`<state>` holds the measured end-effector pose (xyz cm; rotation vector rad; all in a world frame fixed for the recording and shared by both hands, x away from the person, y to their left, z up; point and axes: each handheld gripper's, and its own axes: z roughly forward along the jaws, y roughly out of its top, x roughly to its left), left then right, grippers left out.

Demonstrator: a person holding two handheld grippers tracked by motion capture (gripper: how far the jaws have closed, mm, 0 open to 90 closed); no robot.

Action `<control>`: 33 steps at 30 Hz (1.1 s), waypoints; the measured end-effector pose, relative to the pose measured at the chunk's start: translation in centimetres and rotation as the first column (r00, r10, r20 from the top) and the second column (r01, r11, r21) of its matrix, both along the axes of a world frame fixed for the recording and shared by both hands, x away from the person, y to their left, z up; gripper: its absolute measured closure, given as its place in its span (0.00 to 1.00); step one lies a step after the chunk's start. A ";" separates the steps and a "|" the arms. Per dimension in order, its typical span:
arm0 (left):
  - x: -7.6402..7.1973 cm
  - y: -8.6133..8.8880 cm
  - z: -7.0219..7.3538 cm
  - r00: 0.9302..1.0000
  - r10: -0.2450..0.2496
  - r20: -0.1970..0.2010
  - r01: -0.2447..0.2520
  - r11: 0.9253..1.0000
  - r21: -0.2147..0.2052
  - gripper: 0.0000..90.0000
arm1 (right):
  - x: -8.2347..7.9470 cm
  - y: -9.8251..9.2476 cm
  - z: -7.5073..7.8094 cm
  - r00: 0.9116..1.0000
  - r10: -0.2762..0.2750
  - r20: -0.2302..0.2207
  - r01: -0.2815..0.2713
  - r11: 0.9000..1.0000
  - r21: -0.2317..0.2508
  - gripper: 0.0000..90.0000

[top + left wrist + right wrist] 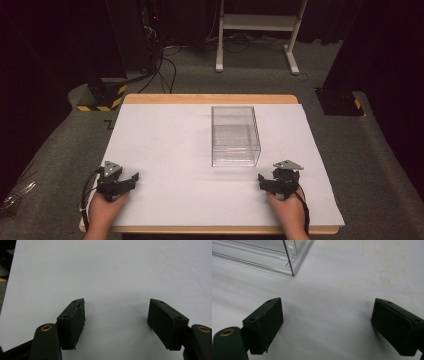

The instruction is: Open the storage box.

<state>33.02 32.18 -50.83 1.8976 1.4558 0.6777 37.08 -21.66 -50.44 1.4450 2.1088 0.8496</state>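
Note:
A clear plastic box (pixel 235 136) stands empty on the white table top (pixel 170 150), a little right of centre. In the right gripper view its near corner (pixel 290 267) shows at the upper left. My left gripper (pixel 131 179) rests near the front left of the table, held by a hand, and its jaws stand wide apart with nothing between them (pixel 116 312). My right gripper (pixel 265 181) rests near the front right, just in front of the box, also open and empty (pixel 327 315).
The white sheet lies on a wooden table whose edge (pixel 210 98) shows at the back. Beyond it are grey carpet, a white frame stand (pixel 260 30), cables and black stands with yellow-black bases (pixel 102 97).

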 end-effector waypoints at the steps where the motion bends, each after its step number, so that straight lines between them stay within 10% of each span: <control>1: 0.0 0.1 0.0 1.000 -0.002 -0.005 0.002 1.000 -0.008 0.34 | 0.0 0.0 0.0 1.000 -0.001 0.001 0.001 1.000 -0.002 0.11; 33: 0.1 0.1 0.0 1.000 -0.007 -0.007 0.007 1.000 -0.006 0.33 | -2.0 1.3 1.4 0.990 0.111 0.090 -0.114 0.993 0.034 0.39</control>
